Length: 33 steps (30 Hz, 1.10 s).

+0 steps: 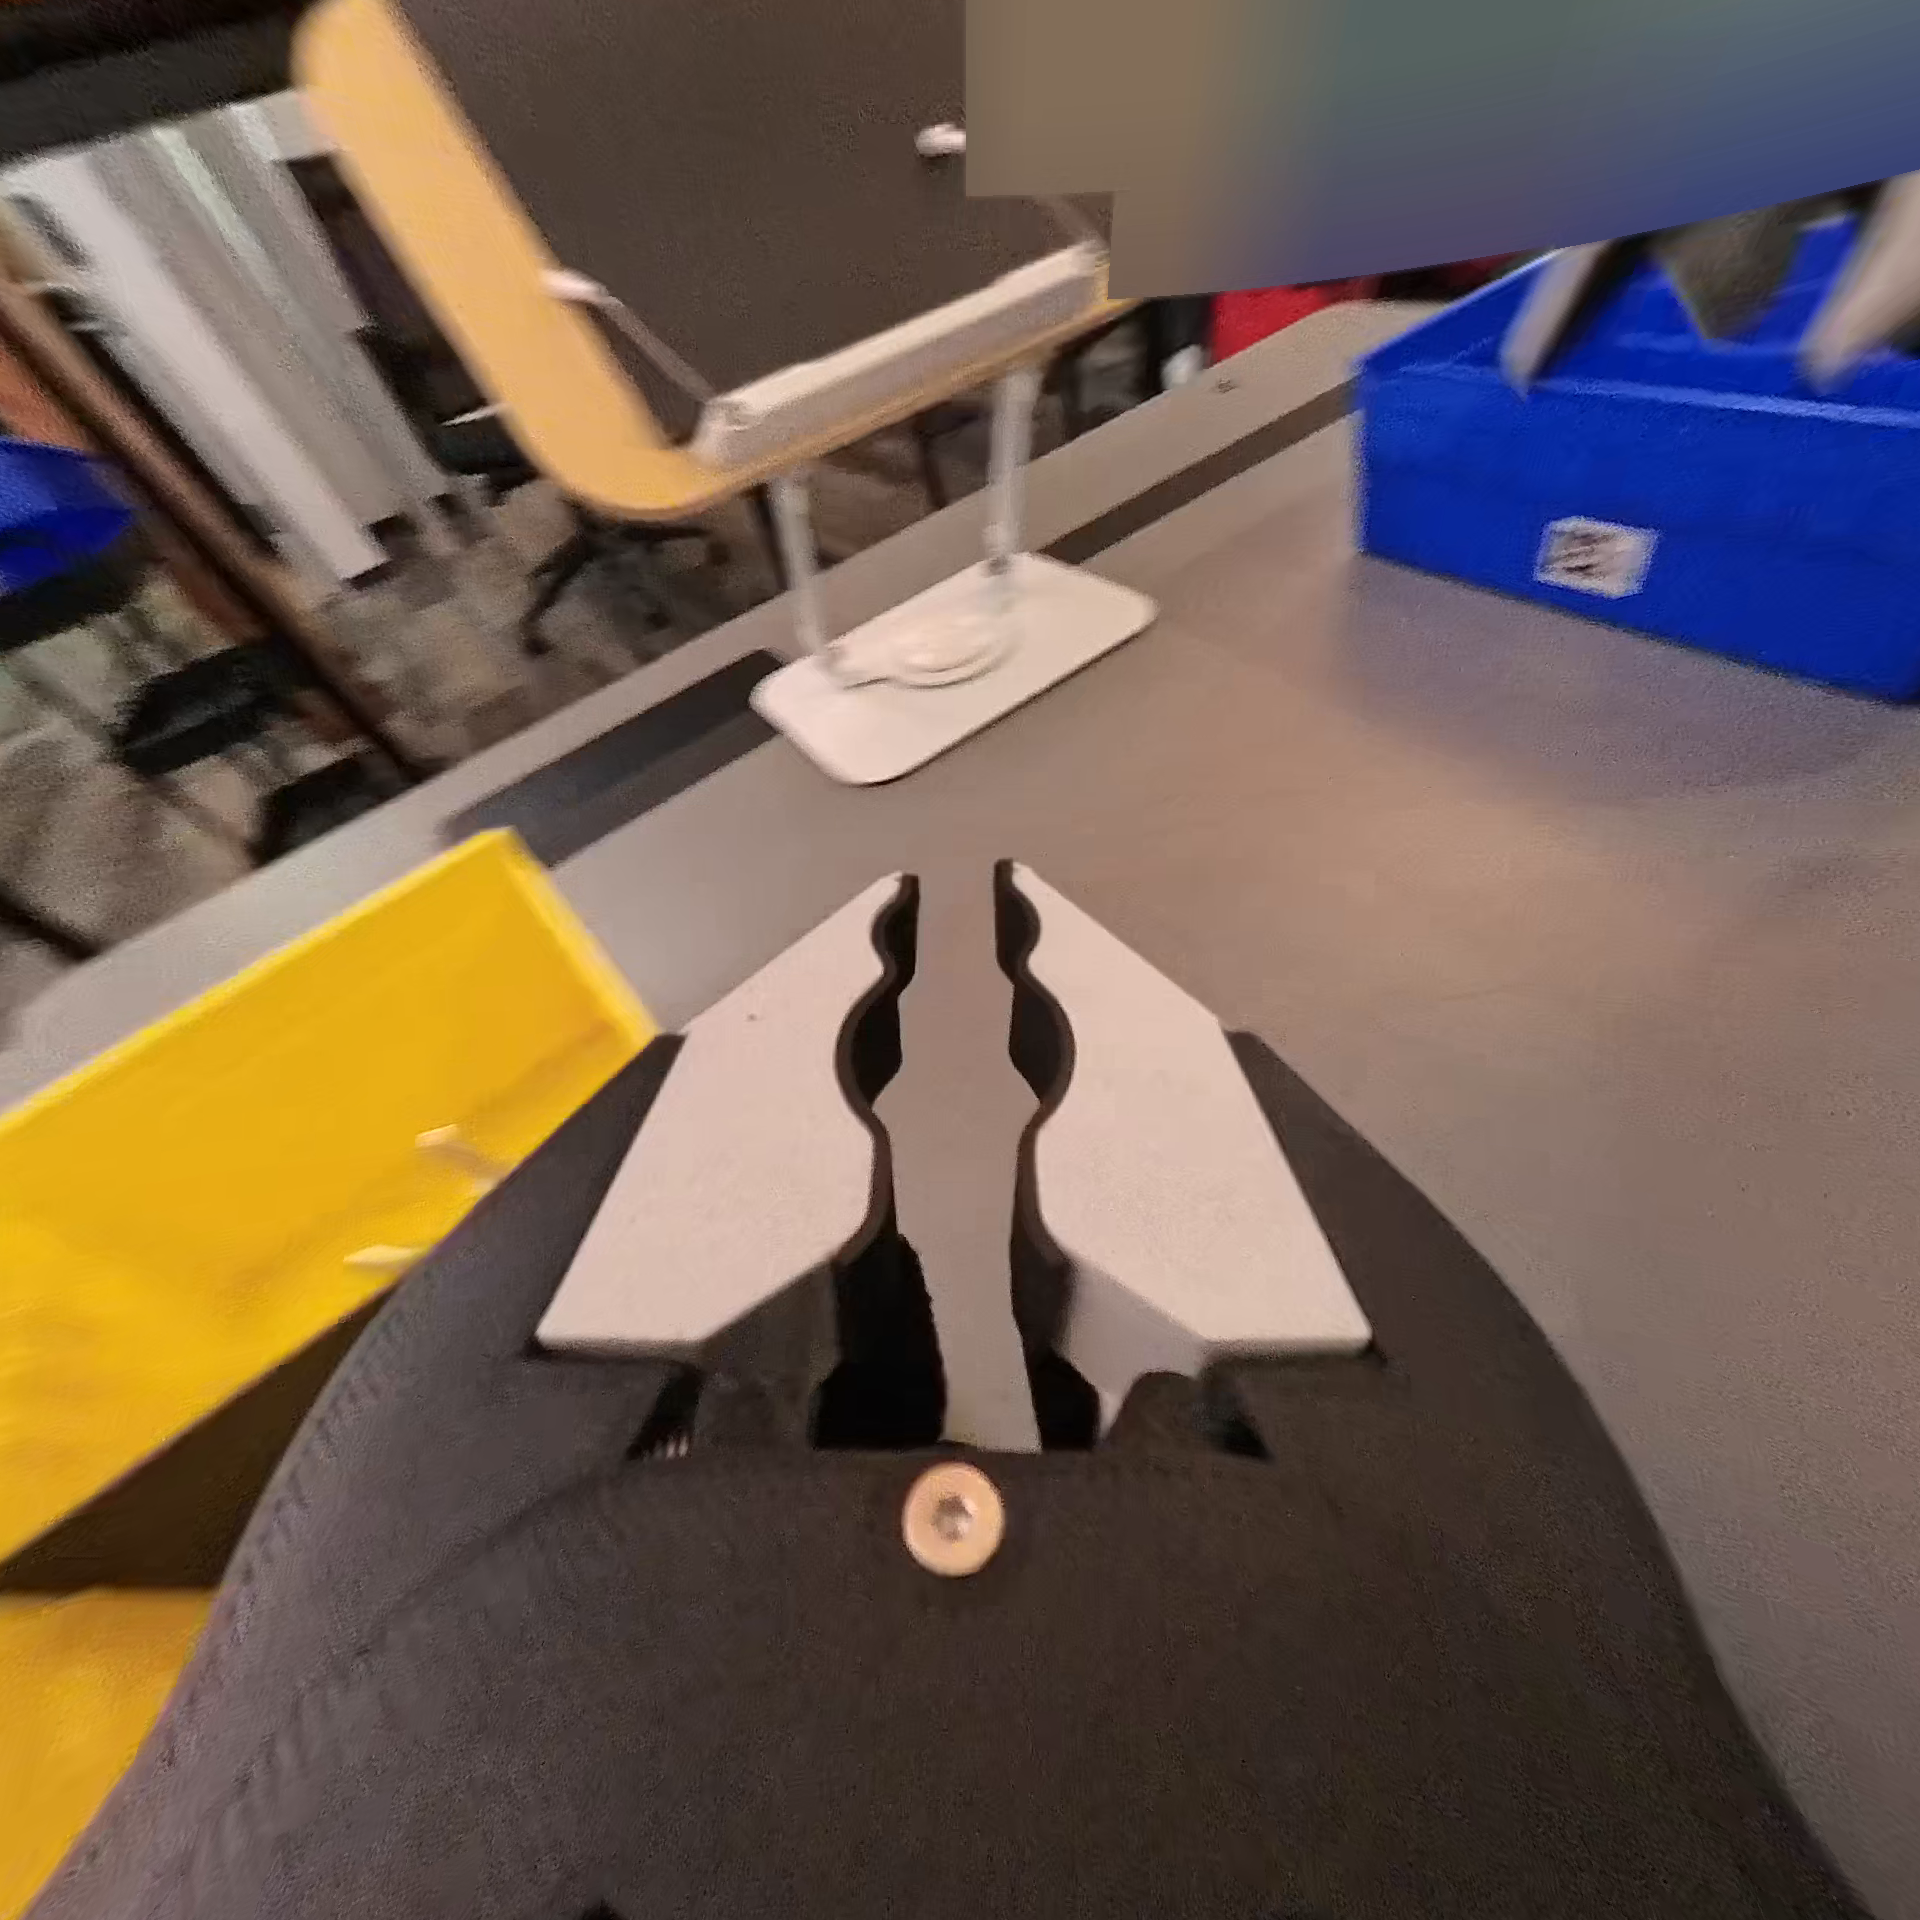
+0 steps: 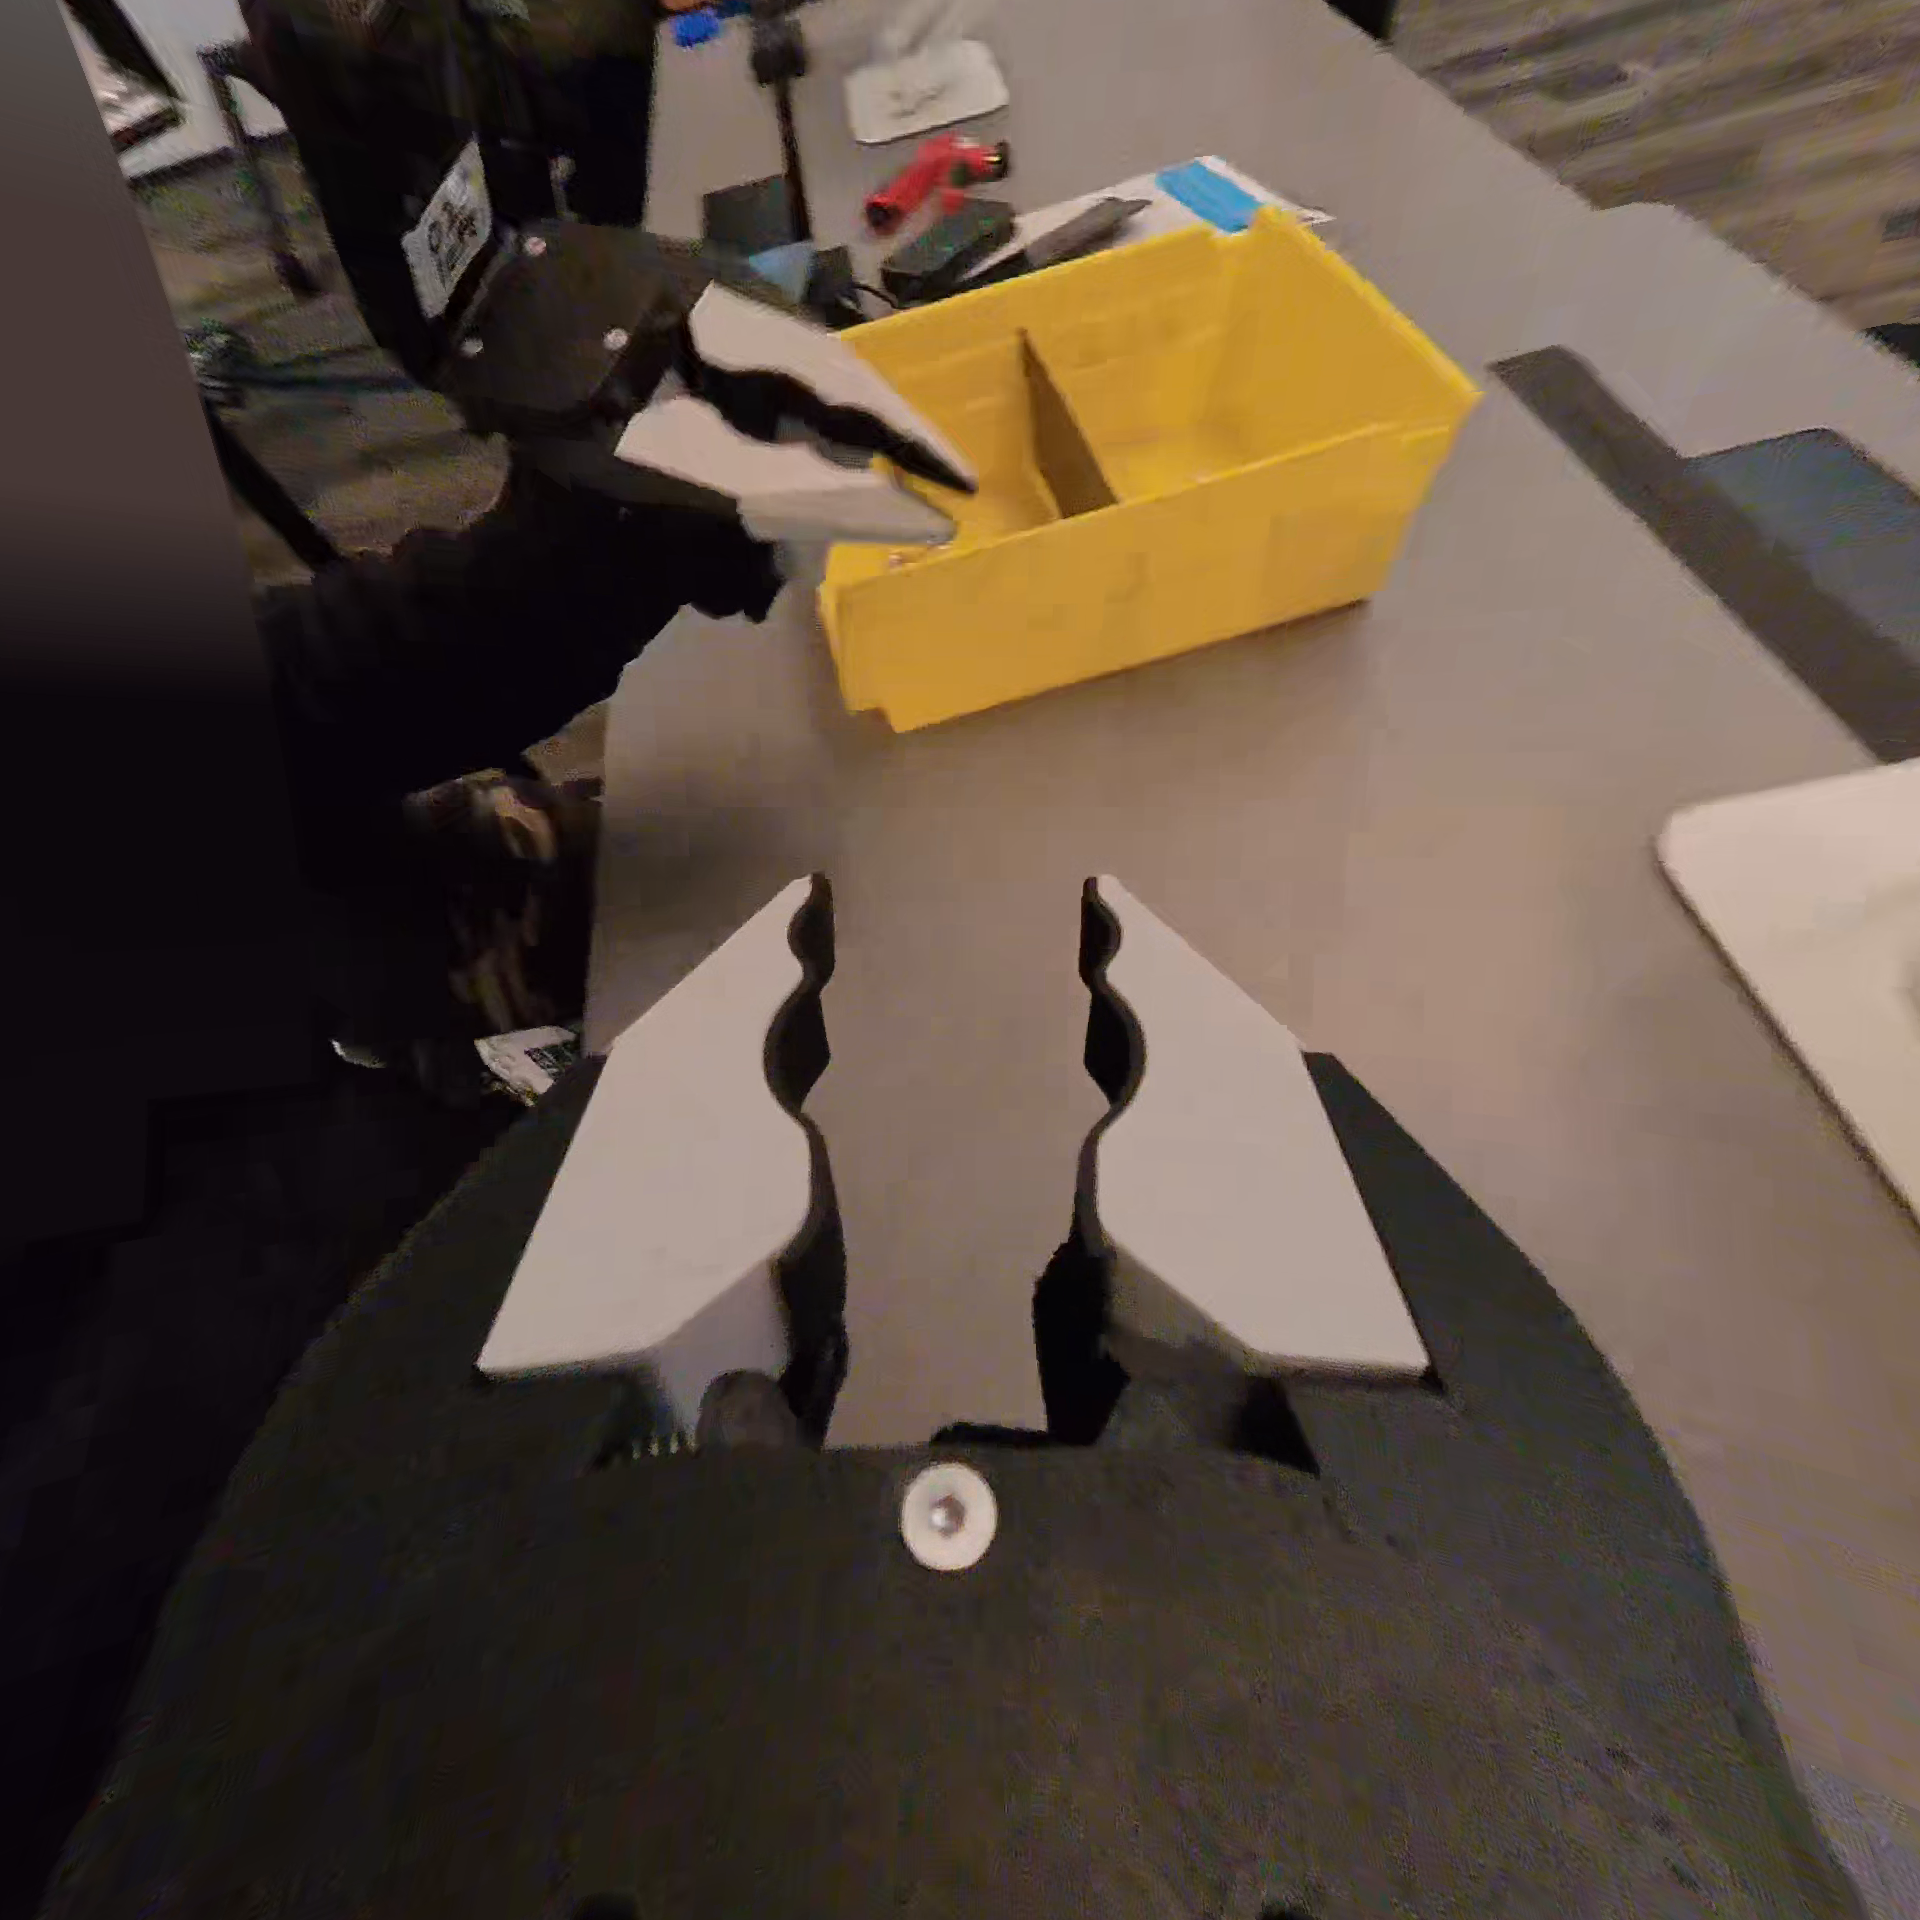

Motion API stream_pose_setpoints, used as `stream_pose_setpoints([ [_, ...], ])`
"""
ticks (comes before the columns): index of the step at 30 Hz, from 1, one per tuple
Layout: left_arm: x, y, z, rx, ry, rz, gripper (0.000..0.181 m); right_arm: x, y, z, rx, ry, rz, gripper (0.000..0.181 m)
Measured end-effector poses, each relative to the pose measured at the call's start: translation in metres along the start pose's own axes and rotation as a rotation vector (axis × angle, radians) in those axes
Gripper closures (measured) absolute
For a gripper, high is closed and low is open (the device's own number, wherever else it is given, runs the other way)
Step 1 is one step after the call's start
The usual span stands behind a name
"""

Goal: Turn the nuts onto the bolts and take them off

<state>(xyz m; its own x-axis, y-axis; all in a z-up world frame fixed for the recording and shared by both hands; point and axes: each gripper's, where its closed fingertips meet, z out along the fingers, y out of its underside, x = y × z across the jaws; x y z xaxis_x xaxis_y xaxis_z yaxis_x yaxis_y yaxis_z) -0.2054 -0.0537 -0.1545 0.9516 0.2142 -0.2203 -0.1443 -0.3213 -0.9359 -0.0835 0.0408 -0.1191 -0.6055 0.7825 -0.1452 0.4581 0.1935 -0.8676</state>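
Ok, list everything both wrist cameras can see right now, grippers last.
Yellow plastic bin: one, black divider inside, left side of table.
Blue plastic bin: one, far right.
White flat stand base: one, table's far edge.
Grey table: one, under everything.
Red tool: one, beyond yellow bin.
Black devices: blurred cluster, beside red tool.
Chair: one, tan, past table.
Left gripper: narrow gap, empty, at yellow bin.
Right gripper: open, empty, above table.

Yellow bin (image 1: 312, 1091) contents blurred; blue bin (image 1: 1621, 478) edge-cropped.
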Motion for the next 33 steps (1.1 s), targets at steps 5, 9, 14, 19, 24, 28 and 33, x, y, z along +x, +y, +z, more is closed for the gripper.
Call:
stream_pose_setpoints([
  [5, -0.105, 0.014, -0.019, -0.200, -0.215, 0.118, 0.169, -0.014, 0.015, 0.095, 0.047, -0.144, 0.080, 0.145],
  [9, -0.151, 0.047, 0.006, -0.368, -0.156, 0.089, 0.165, 0.010, 0.024, 0.133, 0.118, -0.144, 0.113, 0.153],
  [14, -0.182, 0.094, 0.054, -0.572, -0.044, 0.062, 0.156, 0.024, 0.044, 0.157, 0.140, -0.168, 0.140, 0.155],
  [19, -0.194, 0.152, 0.080, -0.844, 0.064, -0.011, 0.148, 0.028, 0.065, 0.165, 0.108, -0.197, 0.183, 0.155],
  [24, -0.193, 0.174, 0.084, -0.975, 0.129, -0.017, 0.163, 0.031, 0.064, 0.161, 0.123, -0.206, 0.189, 0.157],
  [28, -0.194, 0.174, 0.086, -0.984, 0.141, 0.014, 0.174, 0.029, 0.065, 0.161, 0.115, -0.209, 0.174, 0.159],
  [33, -0.201, 0.130, 0.075, -0.854, 0.054, 0.064, 0.174, 0.041, 0.063, 0.149, 0.147, -0.169, 0.190, 0.159],
])
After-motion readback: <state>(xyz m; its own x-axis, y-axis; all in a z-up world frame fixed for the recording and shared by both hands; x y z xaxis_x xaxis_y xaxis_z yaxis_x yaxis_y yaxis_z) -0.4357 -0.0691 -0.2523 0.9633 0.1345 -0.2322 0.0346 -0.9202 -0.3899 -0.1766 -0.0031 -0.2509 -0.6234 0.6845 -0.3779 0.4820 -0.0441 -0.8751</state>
